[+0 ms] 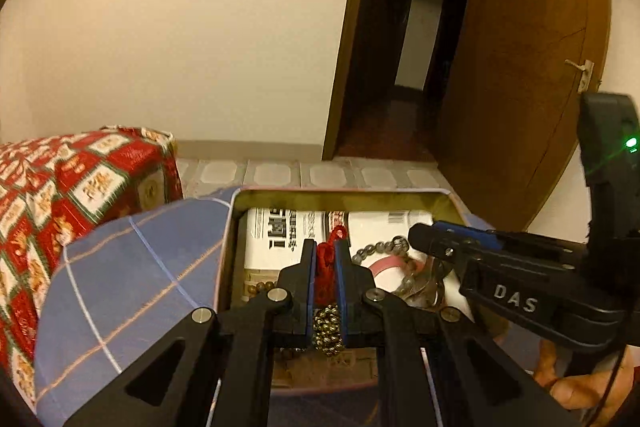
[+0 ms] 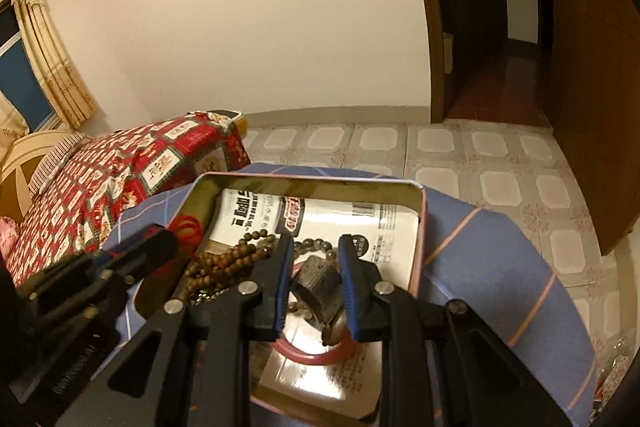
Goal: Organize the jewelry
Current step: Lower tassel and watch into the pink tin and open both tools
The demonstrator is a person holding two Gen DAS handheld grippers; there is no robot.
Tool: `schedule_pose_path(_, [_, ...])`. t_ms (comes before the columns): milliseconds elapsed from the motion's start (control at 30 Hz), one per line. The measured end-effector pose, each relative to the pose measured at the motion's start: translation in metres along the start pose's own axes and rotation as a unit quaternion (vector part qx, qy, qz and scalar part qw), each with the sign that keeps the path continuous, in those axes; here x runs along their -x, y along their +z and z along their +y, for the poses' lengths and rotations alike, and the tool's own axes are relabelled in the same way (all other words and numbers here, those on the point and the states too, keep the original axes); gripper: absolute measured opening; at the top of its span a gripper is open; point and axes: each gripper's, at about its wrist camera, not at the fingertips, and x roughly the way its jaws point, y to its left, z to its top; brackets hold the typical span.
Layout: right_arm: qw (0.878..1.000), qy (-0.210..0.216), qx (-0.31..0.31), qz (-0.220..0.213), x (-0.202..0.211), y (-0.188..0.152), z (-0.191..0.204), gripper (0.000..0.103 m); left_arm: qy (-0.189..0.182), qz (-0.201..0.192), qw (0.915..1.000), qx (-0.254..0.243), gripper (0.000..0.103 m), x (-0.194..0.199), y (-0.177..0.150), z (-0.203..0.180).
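Two grippers hang over an open metal tin (image 2: 418,239) on blue checked cloth (image 2: 500,267): left gripper (image 1: 325,251) pinches a red tasselled cord (image 1: 326,267), right gripper (image 2: 314,247) spread apart; tiled floor (image 2: 460,147) upper right.

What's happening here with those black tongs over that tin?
A person is sorting jewelry with a handheld gripper in each hand, over an open tin on a blue checked cloth. The left gripper is shut on a red tassel with small brass-coloured beads hanging below. The right gripper hangs open around a metal mesh watch band. Brown wooden beads, a dark bead bracelet and a pink bangle lie in the tin.
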Motion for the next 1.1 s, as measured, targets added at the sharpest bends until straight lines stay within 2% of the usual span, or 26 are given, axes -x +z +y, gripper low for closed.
schedule_pose_path(167, [1.0, 0.004, 0.007, -0.006, -0.006, 0.001, 0.001, 0.026, 0.007, 0.016, 0.9998, 0.0, 0.008, -0.015, -0.004, 0.004])
schedule_pose_path(267, [1.0, 0.025, -0.008, -0.01, -0.009, 0.002, -0.005, 0.03, 0.017, 0.025, 0.9995, -0.003, 0.008, -0.021, -0.006, 0.002])
schedule_pose_path(333, [0.999, 0.041, -0.025, -0.018, -0.008, 0.002, -0.009, 0.059, 0.022, 0.037, 0.9991, -0.006, 0.008, -0.024, -0.006, 0.001])
schedule_pose_path(400, [0.997, 0.053, -0.047, -0.043, 0.004, 0.002, -0.016, 0.071, 0.021, 0.054, 0.9984, -0.002, 0.009, -0.026, -0.006, 0.001])
schedule_pose_path(467, [0.995, 0.046, -0.05, -0.068, 0.019, 0.005, -0.019, 0.071, 0.017, 0.061, 0.998, 0.004, 0.01, -0.023, -0.006, 0.002])
schedule_pose_path(567, [0.995, 0.012, -0.045, -0.091, 0.033, 0.004, -0.02, 0.071, 0.021, 0.058, 0.9981, 0.004, 0.011, -0.013, -0.007, 0.002])
schedule_pose_path(633, [0.995, -0.002, -0.043, -0.092, 0.039, 0.0, -0.023, 0.07, 0.025, 0.056, 0.9981, 0.002, 0.018, -0.007, -0.008, 0.0])
schedule_pose_path(667, [0.995, -0.007, -0.041, -0.086, 0.041, -0.003, -0.023, 0.07, 0.028, 0.058, 0.9979, 0.004, 0.036, -0.003, -0.01, -0.001])
schedule_pose_path(700, [0.996, -0.01, -0.039, -0.081, 0.04, -0.005, -0.022, 0.07, 0.031, 0.059, 0.9977, 0.006, 0.059, -0.001, -0.011, -0.001])
schedule_pose_path(733, [0.997, -0.014, -0.036, -0.074, 0.038, -0.007, -0.021, 0.07, 0.034, 0.056, 0.9978, 0.008, 0.068, 0.003, -0.012, -0.002])
schedule_pose_path(767, [0.997, -0.017, -0.032, -0.066, 0.038, -0.011, -0.019, 0.07, 0.036, 0.047, 0.9982, 0.009, 0.072, 0.01, -0.013, -0.003])
schedule_pose_path(833, [0.998, -0.017, -0.028, -0.058, 0.039, -0.015, -0.016, 0.07, 0.041, 0.03, 0.9987, 0.004, 0.072, 0.022, -0.015, -0.003])
schedule_pose_path(1100, [0.999, -0.009, -0.003, -0.041, 0.058, -0.042, 0.002, 0.07, 0.058, 0.023, 0.998, 0.01, 0.072, 0.064, -0.034, 0.001])
